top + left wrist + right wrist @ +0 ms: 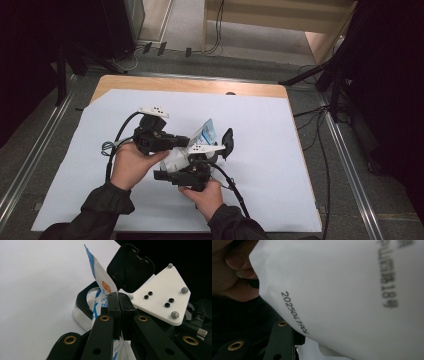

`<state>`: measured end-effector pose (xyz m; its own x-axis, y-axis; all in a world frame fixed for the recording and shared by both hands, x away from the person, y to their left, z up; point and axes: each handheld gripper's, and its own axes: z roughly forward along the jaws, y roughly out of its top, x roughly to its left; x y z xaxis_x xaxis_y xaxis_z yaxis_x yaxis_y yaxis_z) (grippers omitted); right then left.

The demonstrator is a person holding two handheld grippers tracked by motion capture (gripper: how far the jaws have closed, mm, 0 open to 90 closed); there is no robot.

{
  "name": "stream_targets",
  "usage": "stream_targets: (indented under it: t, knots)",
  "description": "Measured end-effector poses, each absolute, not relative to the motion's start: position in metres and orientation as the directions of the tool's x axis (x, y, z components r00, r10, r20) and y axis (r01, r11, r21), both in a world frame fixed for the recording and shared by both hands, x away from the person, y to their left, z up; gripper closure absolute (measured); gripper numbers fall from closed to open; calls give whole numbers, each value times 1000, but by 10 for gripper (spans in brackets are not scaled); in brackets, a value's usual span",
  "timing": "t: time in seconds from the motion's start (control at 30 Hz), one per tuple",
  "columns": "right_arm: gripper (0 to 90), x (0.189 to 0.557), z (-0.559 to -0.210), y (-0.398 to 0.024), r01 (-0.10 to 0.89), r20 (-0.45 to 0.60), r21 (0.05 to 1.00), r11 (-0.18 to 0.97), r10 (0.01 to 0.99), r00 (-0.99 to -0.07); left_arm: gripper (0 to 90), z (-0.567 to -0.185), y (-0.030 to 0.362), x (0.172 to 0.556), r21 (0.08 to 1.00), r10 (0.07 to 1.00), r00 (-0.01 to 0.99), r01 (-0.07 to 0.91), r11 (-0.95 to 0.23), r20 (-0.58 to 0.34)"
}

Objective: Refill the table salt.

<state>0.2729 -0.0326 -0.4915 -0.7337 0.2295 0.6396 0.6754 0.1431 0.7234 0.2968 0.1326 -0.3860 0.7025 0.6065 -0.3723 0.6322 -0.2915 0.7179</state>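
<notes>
Left gripper (pixel 120 302): jaws fully closed, pinching the flat edge of the white and blue pouch (pixel 102 287); in the high view it sits left of centre (pixel 186 143), held in the person's left hand (pixel 131 164).
Right gripper (pixel 165 175): low in the centre of the high view, in the right hand (pixel 205 196); its jaws stand about half open, and whether the pads press on anything I cannot tell, since the pouch (pixel 352 297) covers the far end of the jaw seen in its own view.
Pouch, place: centre of the high view (pixel 204 134), raised off the white sheet (pixel 280 165), upright between the two grippers.
Container (pixel 83 302): a clear box with a black rim and an open black flip lid (pixel 130 267), just behind the pouch in the centre of the left gripper view.
Handling, judged: light, soft and floppy film, likely smooth and slippery; it will bend and swing rather than hold its shape, and hard squeezing on the filled part could burst it.
Where to hold, judged: on the flat sealed edge or a corner, where the film lies double and gives a thin, firm tab.
Risk, judged: a single pinch lets the pouch twist; a second grip near the opposite edge would steady it.
</notes>
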Motion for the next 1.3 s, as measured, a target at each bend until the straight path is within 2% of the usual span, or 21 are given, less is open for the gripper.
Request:
stream_targets:
  t: [1.3]
  knots:
    - [565, 272, -490, -34, 668, 631, 729, 149, 232, -740, 900, -386, 133, 299, 719, 599, 706, 632, -290, -378]
